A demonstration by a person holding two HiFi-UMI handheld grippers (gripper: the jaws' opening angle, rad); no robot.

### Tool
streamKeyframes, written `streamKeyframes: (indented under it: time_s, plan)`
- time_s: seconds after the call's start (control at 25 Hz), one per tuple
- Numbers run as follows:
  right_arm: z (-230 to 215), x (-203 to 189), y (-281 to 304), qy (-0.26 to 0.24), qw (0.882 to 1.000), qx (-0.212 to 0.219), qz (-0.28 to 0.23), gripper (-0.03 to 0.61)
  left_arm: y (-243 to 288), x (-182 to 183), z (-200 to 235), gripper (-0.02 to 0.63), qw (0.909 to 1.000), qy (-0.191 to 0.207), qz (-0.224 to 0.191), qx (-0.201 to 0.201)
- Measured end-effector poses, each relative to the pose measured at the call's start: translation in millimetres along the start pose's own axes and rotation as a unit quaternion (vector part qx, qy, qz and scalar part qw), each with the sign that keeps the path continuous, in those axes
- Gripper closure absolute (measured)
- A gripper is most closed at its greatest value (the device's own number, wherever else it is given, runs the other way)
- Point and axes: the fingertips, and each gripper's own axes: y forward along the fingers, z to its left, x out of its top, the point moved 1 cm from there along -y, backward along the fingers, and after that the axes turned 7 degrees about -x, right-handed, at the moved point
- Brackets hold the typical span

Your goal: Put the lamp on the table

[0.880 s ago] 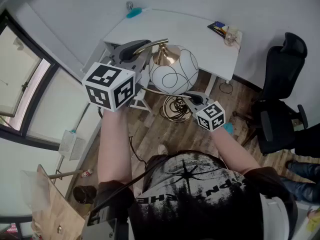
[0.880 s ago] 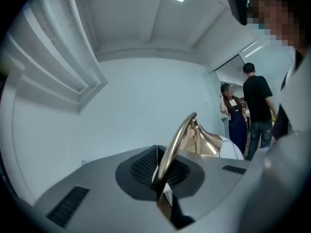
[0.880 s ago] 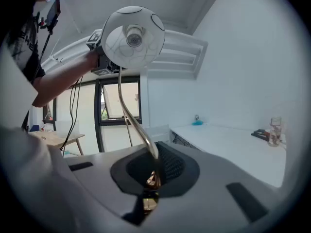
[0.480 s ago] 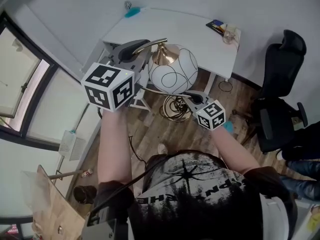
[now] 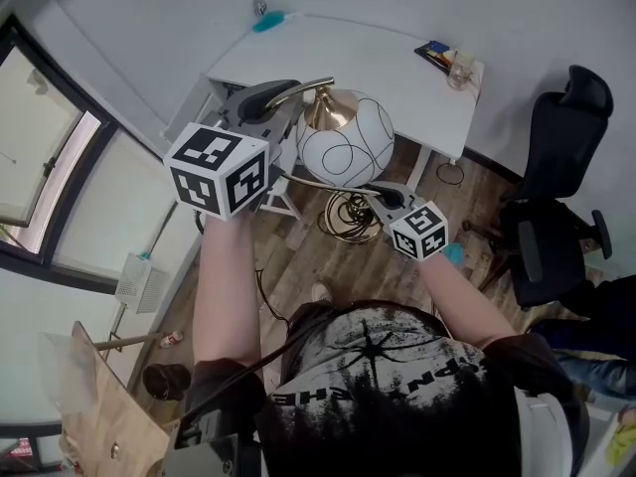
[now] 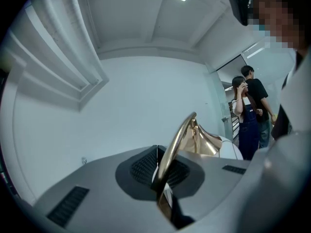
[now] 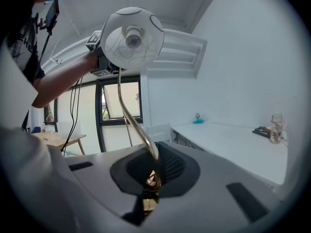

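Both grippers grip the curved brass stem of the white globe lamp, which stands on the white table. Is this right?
Not quite. The head view shows the white globe lamp held in the air before the white table, not standing on it. The rest is right.

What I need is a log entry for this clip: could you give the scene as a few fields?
lamp: held in the air, not yet on the table
left tool: shut on the lamp's gold stem near the shade
right tool: shut on the stem lower down
table: white, ahead, small items at its far corners
chair: black, at right
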Motion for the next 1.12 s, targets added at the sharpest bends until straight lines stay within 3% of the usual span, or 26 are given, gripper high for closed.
streamKeyframes:
  time_s: [0.28,0.56,0.8,1.12]
  plan:
    - [-3,-15,12,0.005,1.000,0.006,0.004,0.560,8,-18,11,0.597,1.0000,-0.005,0.006,0.003]
    - [-9,-6,58,0.009,1.000,-0.009,0.017,0.560,15,-29,66,0.597,0.9997,-0.020,0.004,-0.012]
    - [-21,-11,82,0.009,1.000,-0.024,0.006,0.560,28,-38,81,0.597,0.9995,-0.005,-0.001,-0.030]
    - [-43,15,147,0.015,0.998,-0.061,0.006,0.560,52,-36,155,0.598,0.9976,-0.005,-0.005,-0.069]
